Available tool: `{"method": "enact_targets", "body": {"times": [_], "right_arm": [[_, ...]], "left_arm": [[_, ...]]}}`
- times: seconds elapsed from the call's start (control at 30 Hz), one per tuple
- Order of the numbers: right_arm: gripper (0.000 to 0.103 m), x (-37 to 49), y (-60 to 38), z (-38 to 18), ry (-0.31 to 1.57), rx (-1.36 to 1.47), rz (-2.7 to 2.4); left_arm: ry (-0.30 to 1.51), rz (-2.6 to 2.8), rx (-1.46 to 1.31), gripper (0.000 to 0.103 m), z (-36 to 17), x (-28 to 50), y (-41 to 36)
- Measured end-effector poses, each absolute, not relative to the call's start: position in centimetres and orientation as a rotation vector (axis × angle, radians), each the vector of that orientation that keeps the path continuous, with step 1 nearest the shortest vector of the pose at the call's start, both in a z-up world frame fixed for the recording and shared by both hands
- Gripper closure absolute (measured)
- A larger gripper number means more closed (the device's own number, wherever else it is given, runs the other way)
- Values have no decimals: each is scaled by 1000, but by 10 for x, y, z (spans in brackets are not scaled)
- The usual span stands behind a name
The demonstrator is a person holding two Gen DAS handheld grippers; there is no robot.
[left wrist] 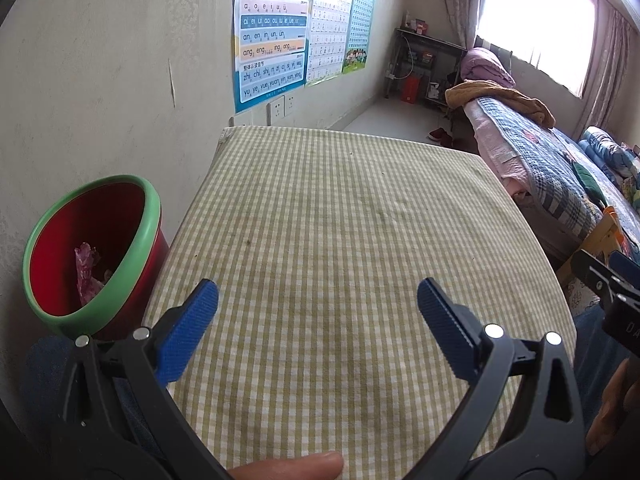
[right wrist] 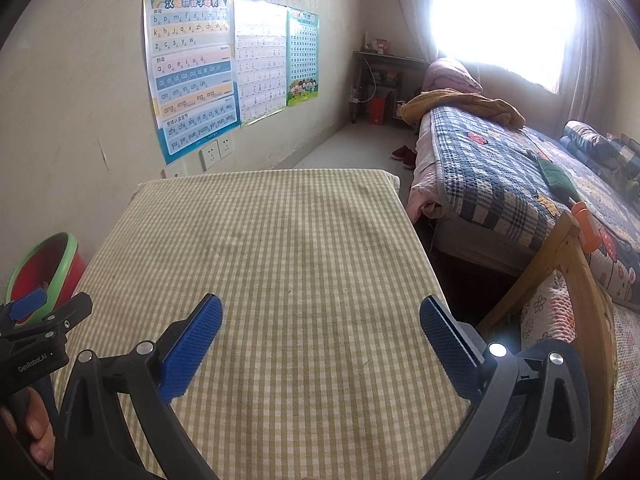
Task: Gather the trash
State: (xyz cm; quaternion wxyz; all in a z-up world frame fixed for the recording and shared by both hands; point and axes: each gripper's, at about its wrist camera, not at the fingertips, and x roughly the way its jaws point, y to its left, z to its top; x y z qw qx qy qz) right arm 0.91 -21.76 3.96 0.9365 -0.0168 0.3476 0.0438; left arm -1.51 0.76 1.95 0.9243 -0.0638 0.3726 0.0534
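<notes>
While held above the near end of the bench (left wrist: 320, 220), left tongs (left wrist: 318, 312) spread wide apart, gripping nothing. Right tongs (right wrist: 320, 330) likewise spread apart and empty, over the bench's near right part. Bench covered with green-and-white checked cloth. Just beside the bench's left edge, against the wall: red bin (left wrist: 86, 256) with green rim, containing crumpled pink trash (left wrist: 88, 270). Farther out: charts (right wrist: 192, 68) on the wall, bed (right wrist: 512, 176) to the right, bright window beyond.
</notes>
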Motion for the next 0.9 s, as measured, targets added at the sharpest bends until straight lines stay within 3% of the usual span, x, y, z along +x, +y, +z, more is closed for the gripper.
{"method": "enact_targets", "body": {"times": [0.9], "right_arm": [[7, 13, -212, 36, 720, -30, 99]], "left_arm": [[772, 112, -122, 5, 16, -15, 2]]}}
